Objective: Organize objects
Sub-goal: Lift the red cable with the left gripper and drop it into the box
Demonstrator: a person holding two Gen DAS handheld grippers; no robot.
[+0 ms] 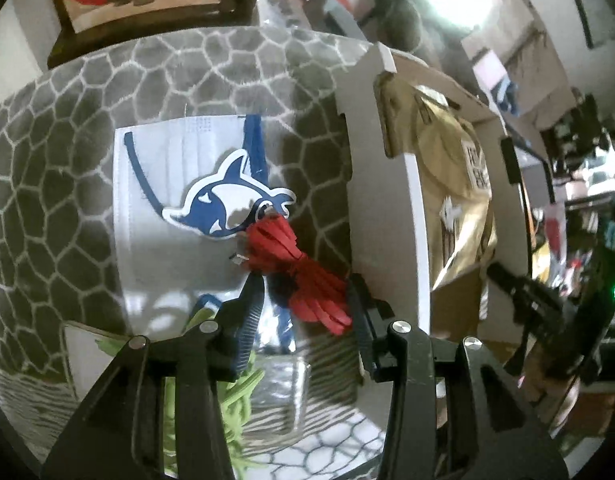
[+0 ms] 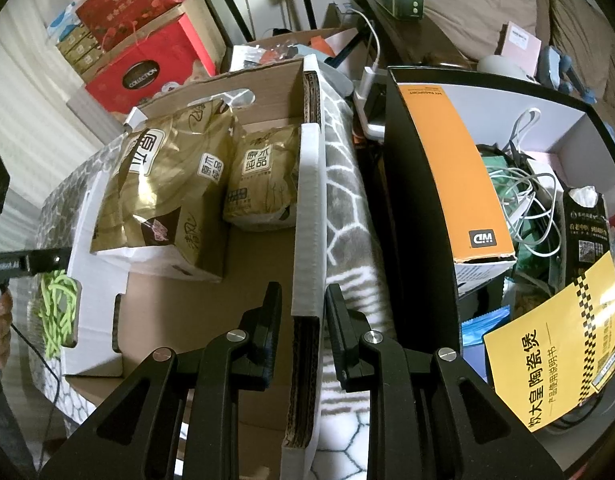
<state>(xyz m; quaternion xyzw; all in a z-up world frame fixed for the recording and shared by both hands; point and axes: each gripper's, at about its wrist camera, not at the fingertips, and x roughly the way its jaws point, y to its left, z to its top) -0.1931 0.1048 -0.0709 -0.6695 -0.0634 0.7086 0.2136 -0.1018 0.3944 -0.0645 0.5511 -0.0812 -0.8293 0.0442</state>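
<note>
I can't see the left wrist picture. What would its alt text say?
The left gripper holds a red bundle of ties above a grey patterned blanket. Behind it lies a white face mask with a blue shark sticker; a cardboard box of gold bags stands right.

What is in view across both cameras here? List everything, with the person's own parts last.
red bundle: one, red, between the left gripper's fingers, beside the carton
face mask: one, white, on the blanket
shark sticker: one, blue and white, on the mask
green cord: one bundle, lime, left of the carton
blanket: one, grey with white cell pattern, under everything
carton: one, white outside, brown inside, open
gold bags: two, gold, inside the carton
black bin: one, right of the carton
orange box: one, in the bin
yellow booklet: one, in the bin
cables: tangle, white, in the bin
red boxes: stacked, behind the carton
left gripper: black, shut on the bundle
right gripper: black, straddling the carton wall
</note>
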